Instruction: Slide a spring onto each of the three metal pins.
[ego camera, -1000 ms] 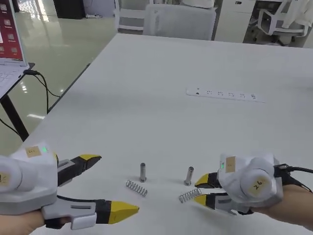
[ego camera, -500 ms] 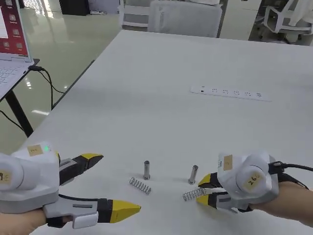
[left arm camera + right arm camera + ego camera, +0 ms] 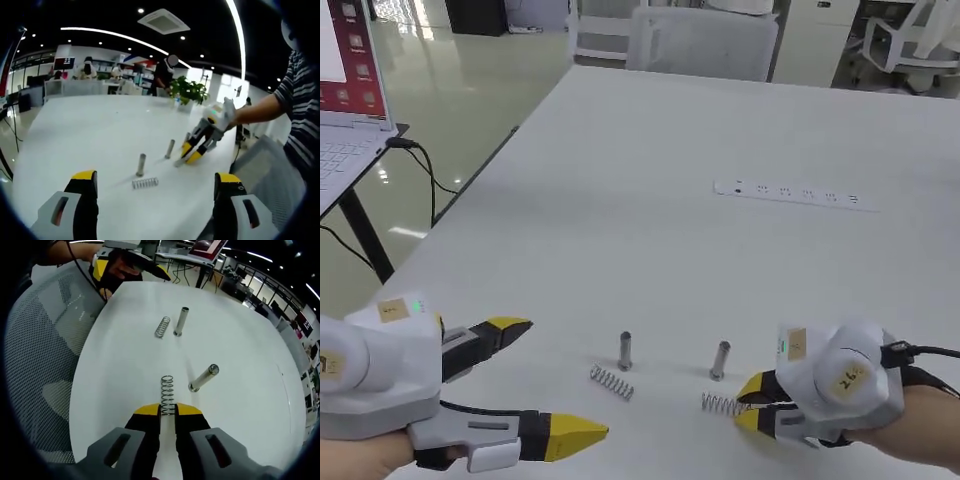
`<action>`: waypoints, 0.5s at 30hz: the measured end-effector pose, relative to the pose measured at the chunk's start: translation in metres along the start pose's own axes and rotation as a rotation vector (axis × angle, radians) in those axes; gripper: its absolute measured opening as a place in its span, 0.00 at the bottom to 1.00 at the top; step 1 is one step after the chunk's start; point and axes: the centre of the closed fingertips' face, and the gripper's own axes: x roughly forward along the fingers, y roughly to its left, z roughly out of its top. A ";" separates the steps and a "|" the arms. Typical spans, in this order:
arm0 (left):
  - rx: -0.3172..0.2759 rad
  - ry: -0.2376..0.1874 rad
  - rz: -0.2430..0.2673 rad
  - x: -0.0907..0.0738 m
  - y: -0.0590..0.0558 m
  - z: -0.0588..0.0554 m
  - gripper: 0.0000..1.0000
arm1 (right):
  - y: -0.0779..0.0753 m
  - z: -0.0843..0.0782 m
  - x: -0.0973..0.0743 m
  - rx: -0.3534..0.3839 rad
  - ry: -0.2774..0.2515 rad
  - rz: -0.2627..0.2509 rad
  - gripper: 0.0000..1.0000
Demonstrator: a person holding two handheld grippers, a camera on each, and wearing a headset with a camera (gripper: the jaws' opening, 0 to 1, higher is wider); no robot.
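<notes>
The white tabletop [image 3: 650, 250] lies open toward twelve o'clock up to the flat white power strip [image 3: 795, 194]; at six o'clock two upright grey metal pins [image 3: 625, 350] stand.

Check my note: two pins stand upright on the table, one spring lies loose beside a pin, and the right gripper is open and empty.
One error. The right gripper view shows the right gripper shut on the end of a spring, not open and empty. The far pin and near pin do stand upright, and the loose spring lies beside the far pin.
</notes>
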 end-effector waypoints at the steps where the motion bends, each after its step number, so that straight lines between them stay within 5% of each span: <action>1: 0.004 0.000 -0.005 0.000 -0.001 0.001 0.94 | 0.001 0.001 -0.003 0.000 -0.004 -0.005 0.08; 15: 0.044 0.028 -0.045 0.009 -0.014 -0.004 0.93 | 0.003 0.007 -0.035 0.001 -0.046 -0.041 0.08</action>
